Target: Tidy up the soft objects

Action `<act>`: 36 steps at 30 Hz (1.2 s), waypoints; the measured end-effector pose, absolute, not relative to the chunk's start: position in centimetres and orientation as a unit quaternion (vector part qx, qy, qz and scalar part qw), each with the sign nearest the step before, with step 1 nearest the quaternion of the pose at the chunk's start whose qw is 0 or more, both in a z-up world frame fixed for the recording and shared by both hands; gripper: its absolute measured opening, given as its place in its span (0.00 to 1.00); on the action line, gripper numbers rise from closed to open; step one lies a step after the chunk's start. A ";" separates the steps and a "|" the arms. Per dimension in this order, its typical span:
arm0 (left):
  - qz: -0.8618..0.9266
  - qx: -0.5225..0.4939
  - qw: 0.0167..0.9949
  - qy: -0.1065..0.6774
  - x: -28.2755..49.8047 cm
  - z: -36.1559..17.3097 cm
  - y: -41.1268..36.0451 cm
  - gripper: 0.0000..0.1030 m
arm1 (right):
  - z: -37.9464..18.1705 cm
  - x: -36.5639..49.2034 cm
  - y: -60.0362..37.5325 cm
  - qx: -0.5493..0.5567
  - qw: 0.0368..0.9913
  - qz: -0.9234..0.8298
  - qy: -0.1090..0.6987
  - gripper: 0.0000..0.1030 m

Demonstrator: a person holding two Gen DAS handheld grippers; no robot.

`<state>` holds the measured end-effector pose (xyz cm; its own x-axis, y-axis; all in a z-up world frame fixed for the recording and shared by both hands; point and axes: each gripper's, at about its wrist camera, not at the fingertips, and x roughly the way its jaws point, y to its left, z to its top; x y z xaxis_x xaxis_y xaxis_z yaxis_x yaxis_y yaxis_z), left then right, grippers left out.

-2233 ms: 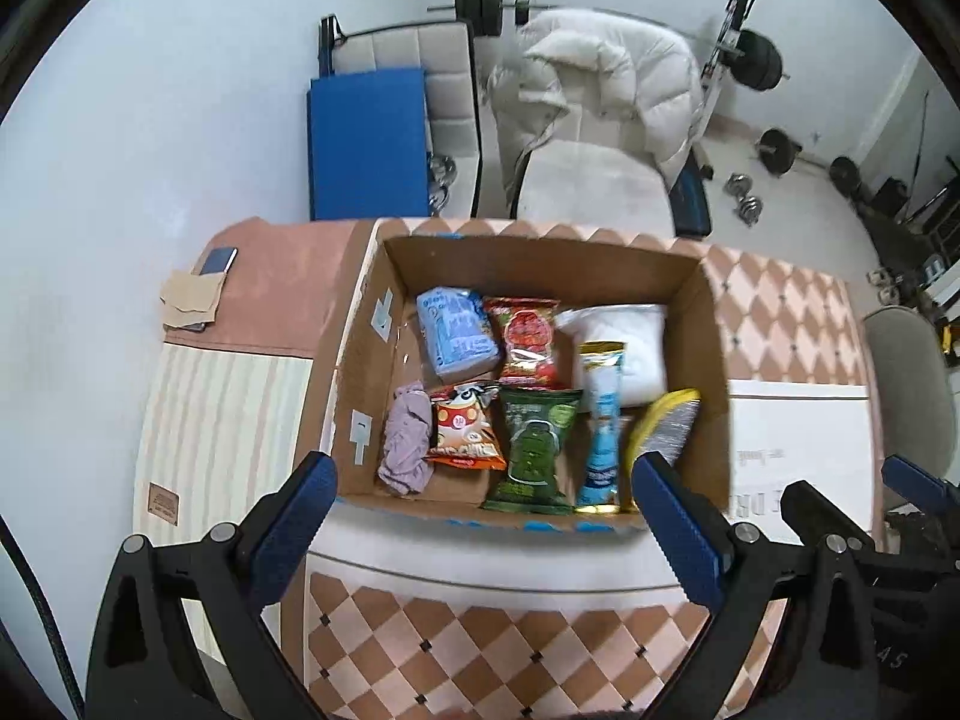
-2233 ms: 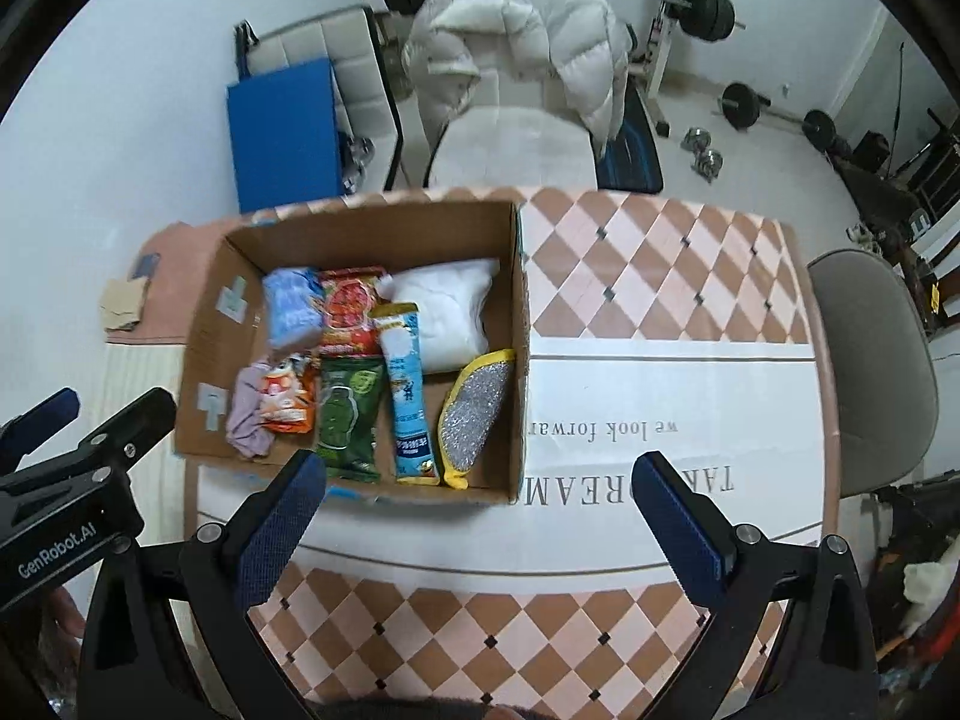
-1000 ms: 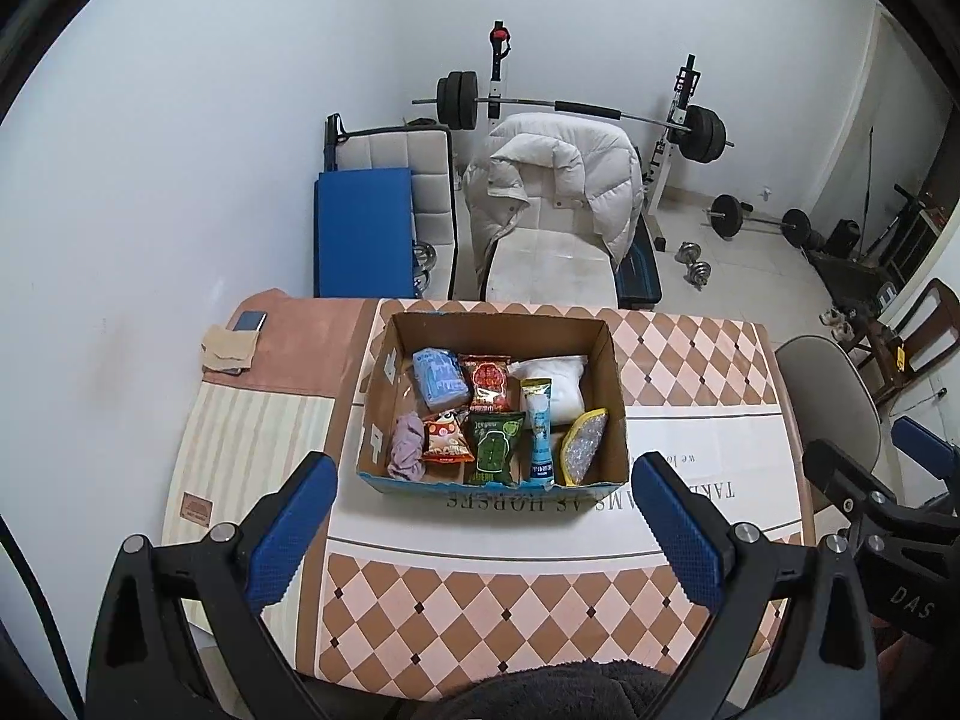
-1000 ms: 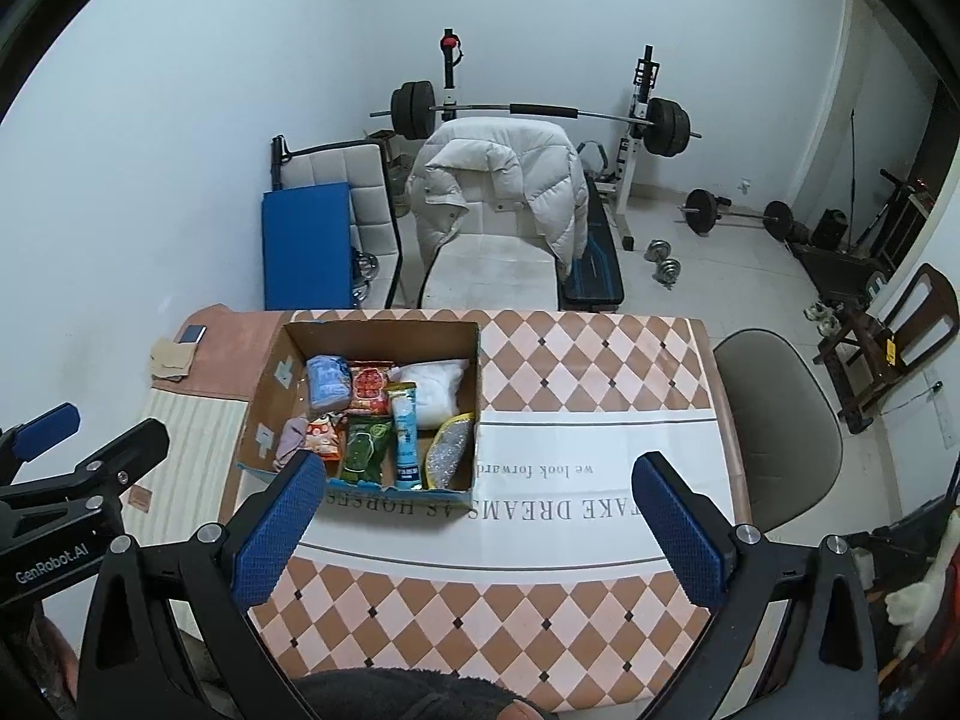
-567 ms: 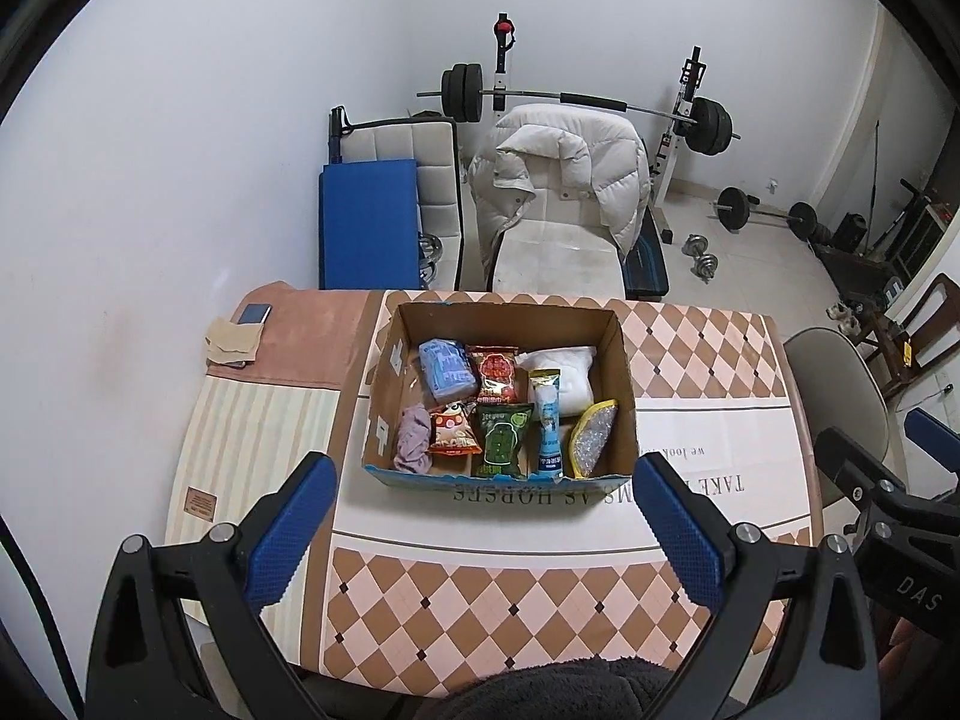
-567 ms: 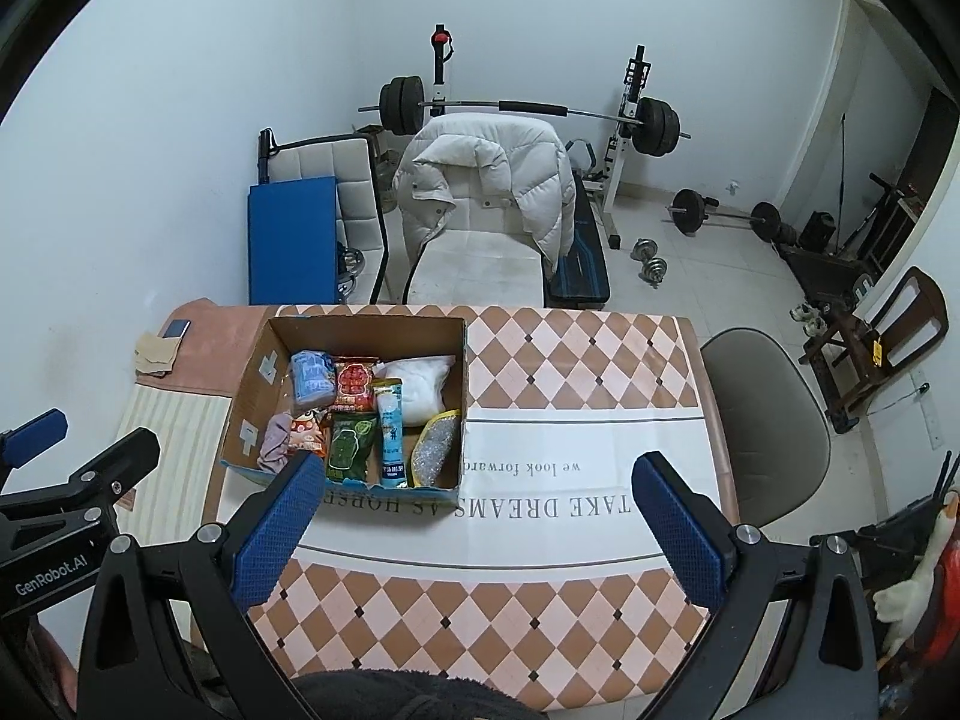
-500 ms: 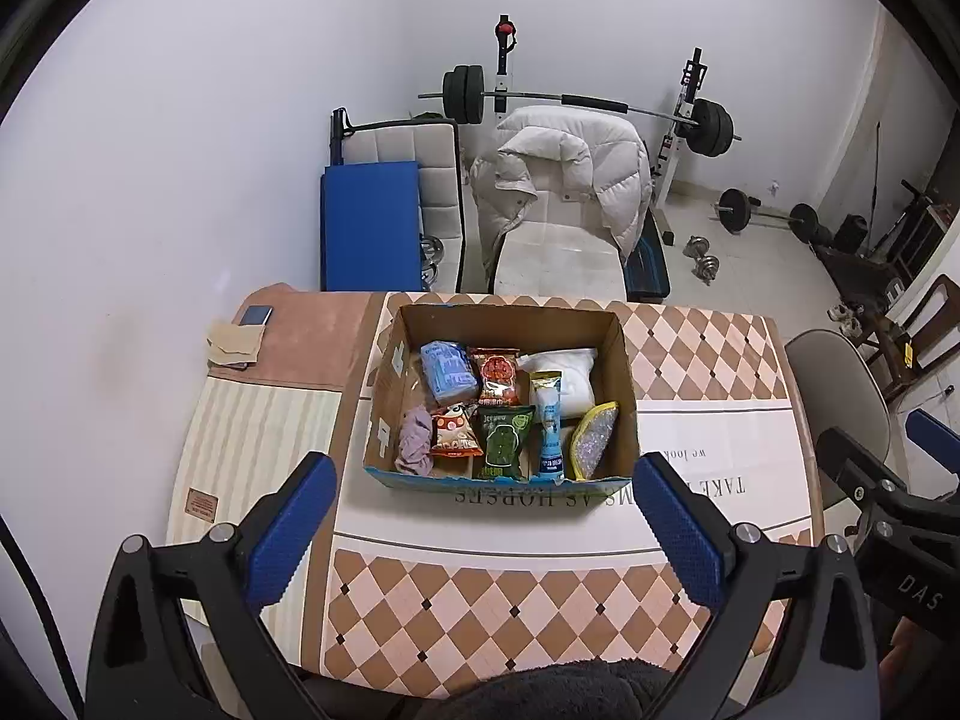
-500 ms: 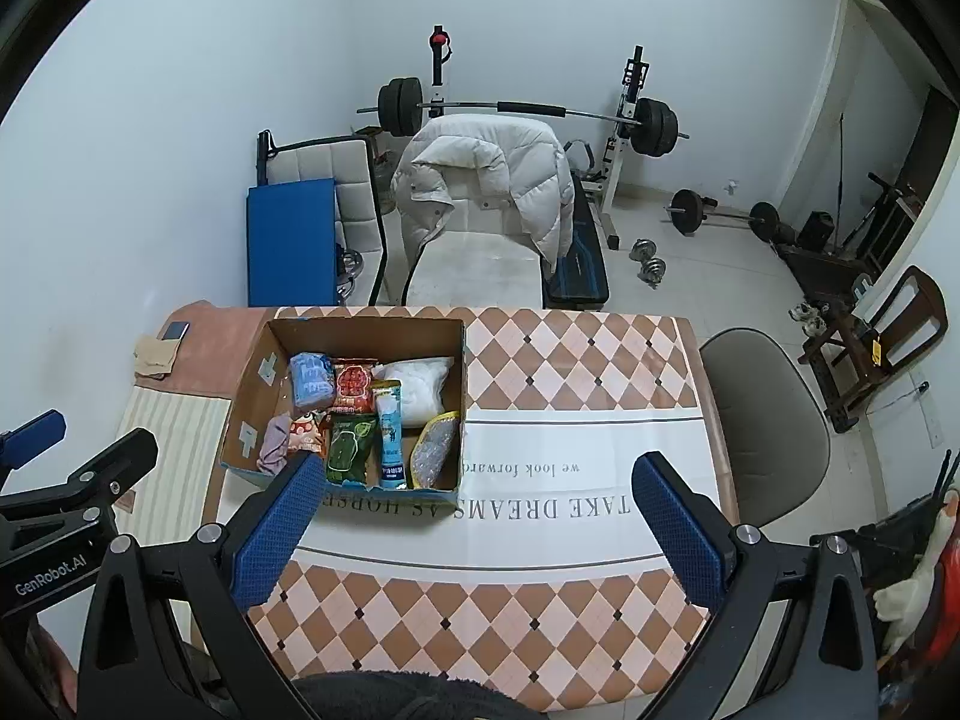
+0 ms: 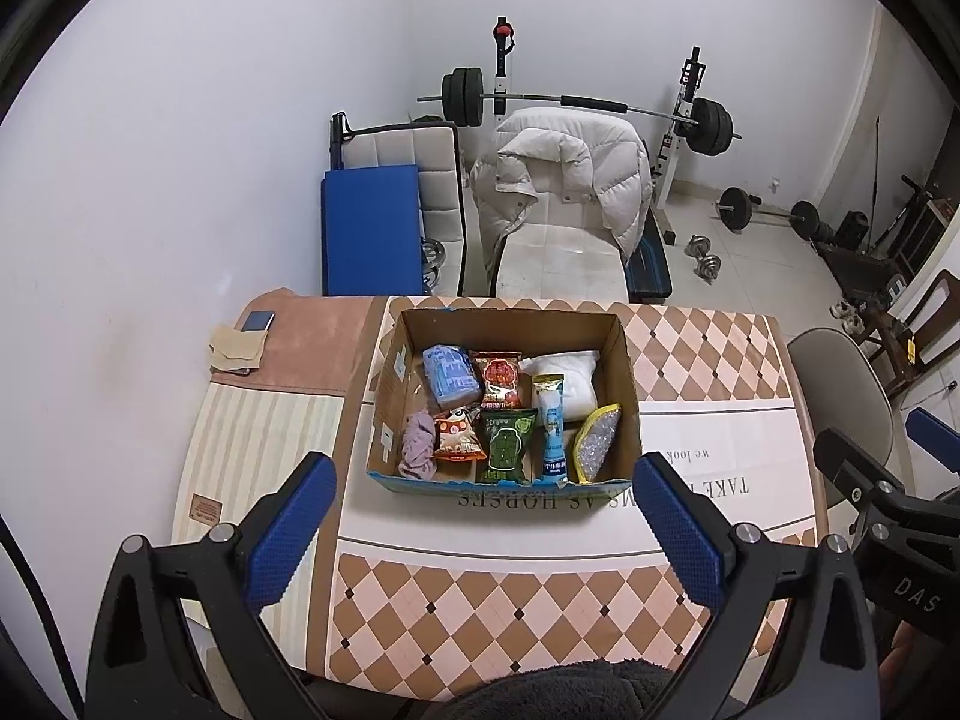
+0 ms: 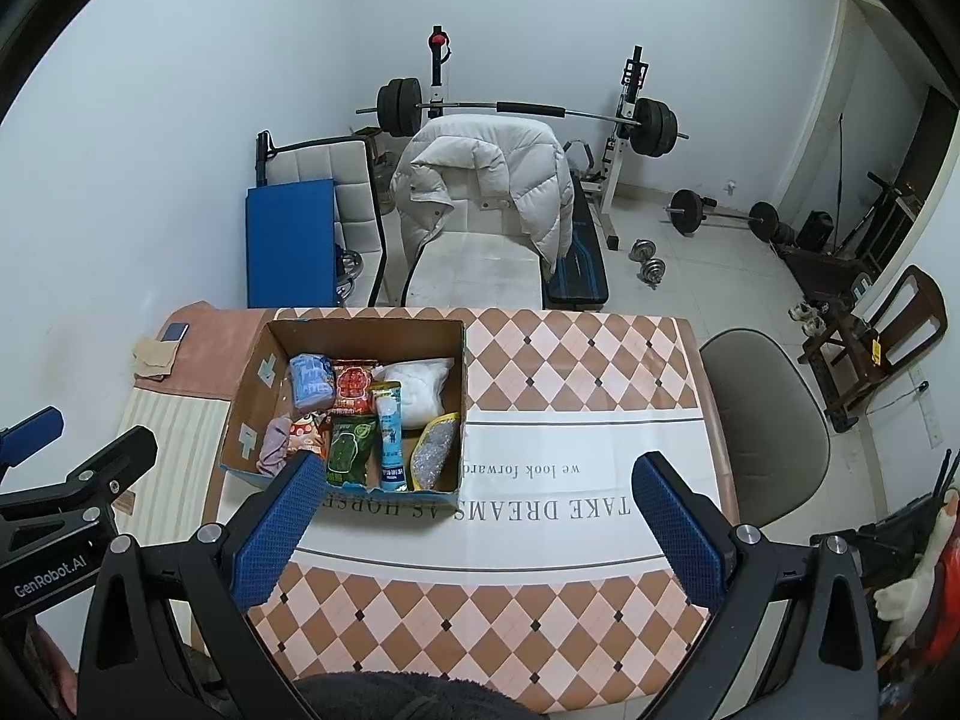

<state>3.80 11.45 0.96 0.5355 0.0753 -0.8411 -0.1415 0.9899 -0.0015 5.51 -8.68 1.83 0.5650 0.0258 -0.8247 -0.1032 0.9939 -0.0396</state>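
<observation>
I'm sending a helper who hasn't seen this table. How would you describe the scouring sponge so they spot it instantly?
Find the open cardboard box on the checkered table. Look in its near right corner, beside the tall light-blue packet. The sponge leans against the wall there: glittery silver mesh with a yellow rim, the only item that is not a printed wrapper or cloth.

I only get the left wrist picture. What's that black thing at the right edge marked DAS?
Observer: That's the right gripper. Its own view shows its blue fingers spread wide, with nothing between them.
Visitor: Is anything soft lying outside the cardboard box?
Observer: Possibly. At the lower right edge of the right wrist view there is a white and red plush-looking thing, too cut off to identify.
Visitor: Does the gripper I'm looking through carry writing too?
Observer: Yes, the left gripper has a label on its side that reads GenRobot.AI.
</observation>
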 end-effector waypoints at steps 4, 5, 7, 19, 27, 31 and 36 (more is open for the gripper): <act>0.061 -0.034 0.876 0.477 3.9 1.0 11.7 0.98 | 1.9 5.6 -8.7 -0.042 0.884 0.036 0.465 1.00; 0.061 -0.033 0.876 0.477 3.9 1.0 11.7 0.98 | 1.9 5.6 -8.7 -0.042 0.884 0.036 0.465 1.00; 0.061 -0.033 0.876 0.477 4.0 1.1 11.8 0.98 | 1.9 5.5 -8.7 -0.042 0.883 0.036 0.465 1.00; 0.055 -0.031 0.875 0.480 4.6 1.4 12.3 0.98 | 2.0 5.9 -8.7 -0.044 0.884 0.035 0.464 1.00; 0.054 -0.029 0.876 0.479 4.8 1.4 12.3 0.98 | 2.0 6.0 -8.7 -0.045 0.884 0.035 0.464 1.00; 0.054 -0.031 0.875 0.481 4.8 1.3 12.3 0.98 | 2.1 6.1 -8.7 -0.046 0.884 0.034 0.463 1.00; 0.053 -0.030 0.875 0.481 4.9 1.4 12.4 0.98 | 2.0 6.4 -8.9 -0.046 0.885 0.031 0.462 1.00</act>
<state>4.93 12.35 1.35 0.5319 0.0635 -0.8444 -0.1207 0.9927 -0.0014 6.44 -8.86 2.00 0.5703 0.0125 -0.8213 -0.0970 0.9939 -0.0522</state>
